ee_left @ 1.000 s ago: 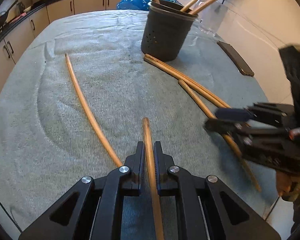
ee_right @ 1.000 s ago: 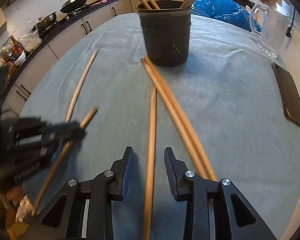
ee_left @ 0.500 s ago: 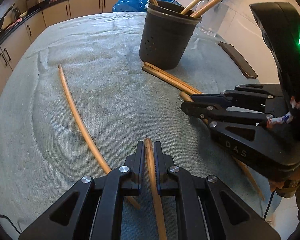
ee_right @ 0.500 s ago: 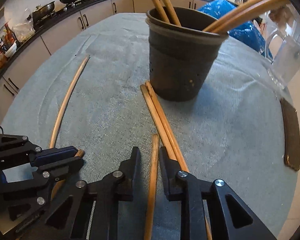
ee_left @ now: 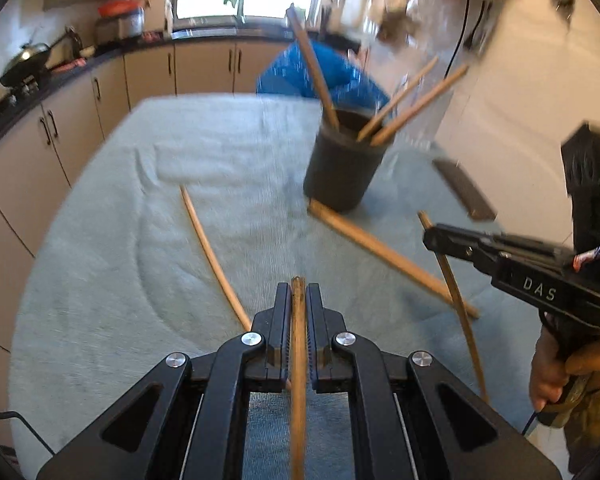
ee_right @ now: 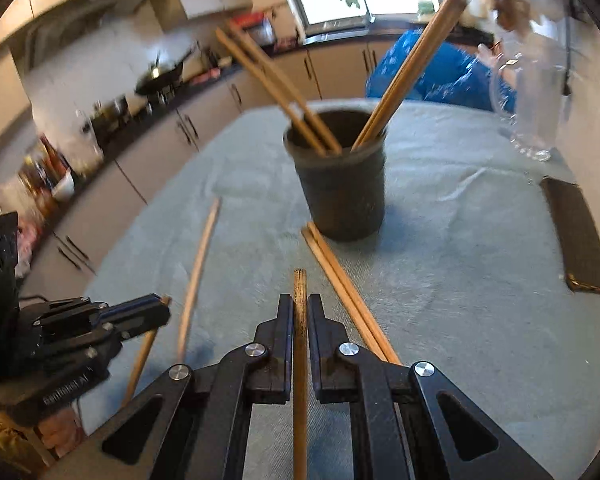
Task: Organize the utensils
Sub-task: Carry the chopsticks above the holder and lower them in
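A dark utensil cup (ee_left: 342, 164) (ee_right: 340, 176) stands on the grey-green cloth with several wooden chopsticks in it. My left gripper (ee_left: 299, 300) is shut on a wooden chopstick (ee_left: 298, 360) and holds it above the cloth. My right gripper (ee_right: 300, 312) is shut on another wooden chopstick (ee_right: 300, 360), also lifted; it shows at the right of the left wrist view (ee_left: 440, 236). A pair of chopsticks (ee_right: 344, 288) lies in front of the cup. One single chopstick (ee_left: 212, 256) lies to the left.
A dark flat case (ee_right: 576, 232) lies at the table's right edge. A glass jug (ee_right: 536, 92) and a blue bag (ee_right: 432, 72) are at the back. Kitchen cabinets (ee_left: 60, 140) run along the left.
My right gripper has shut on a chopstick and lifted it. Both grippers have risen and tilted up, so the cup looks farther and more of the kitchen shows.
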The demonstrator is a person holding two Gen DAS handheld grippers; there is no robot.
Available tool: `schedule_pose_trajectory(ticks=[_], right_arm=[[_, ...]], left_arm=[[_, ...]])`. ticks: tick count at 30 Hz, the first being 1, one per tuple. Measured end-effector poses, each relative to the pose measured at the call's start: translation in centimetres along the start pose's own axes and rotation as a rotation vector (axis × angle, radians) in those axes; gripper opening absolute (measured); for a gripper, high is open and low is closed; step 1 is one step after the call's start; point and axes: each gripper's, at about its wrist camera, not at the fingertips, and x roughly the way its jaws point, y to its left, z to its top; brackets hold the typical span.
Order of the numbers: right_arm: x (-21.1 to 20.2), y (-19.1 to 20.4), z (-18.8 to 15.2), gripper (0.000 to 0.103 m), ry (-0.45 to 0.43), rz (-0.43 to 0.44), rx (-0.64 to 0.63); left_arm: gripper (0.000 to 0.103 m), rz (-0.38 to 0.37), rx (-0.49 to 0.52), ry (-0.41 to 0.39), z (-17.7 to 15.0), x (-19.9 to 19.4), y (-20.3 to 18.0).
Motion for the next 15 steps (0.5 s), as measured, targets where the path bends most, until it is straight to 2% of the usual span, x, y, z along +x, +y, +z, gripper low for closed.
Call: schedule_pose_trajectory(ticks=[5, 15], right_arm=[[-3.6, 0.7, -0.1, 0.007, -0.104, 0.017, 0.033], [-9.1, 2.2, -1.1, 0.007, -0.232, 0.017, 0.035]], left_arm=[[0.006, -0.009, -0.005, -0.129, 0.5, -3.9, -0.8], [0.006, -0.06, -0.02, -0.224, 0.8, -7.9, -2.4]])
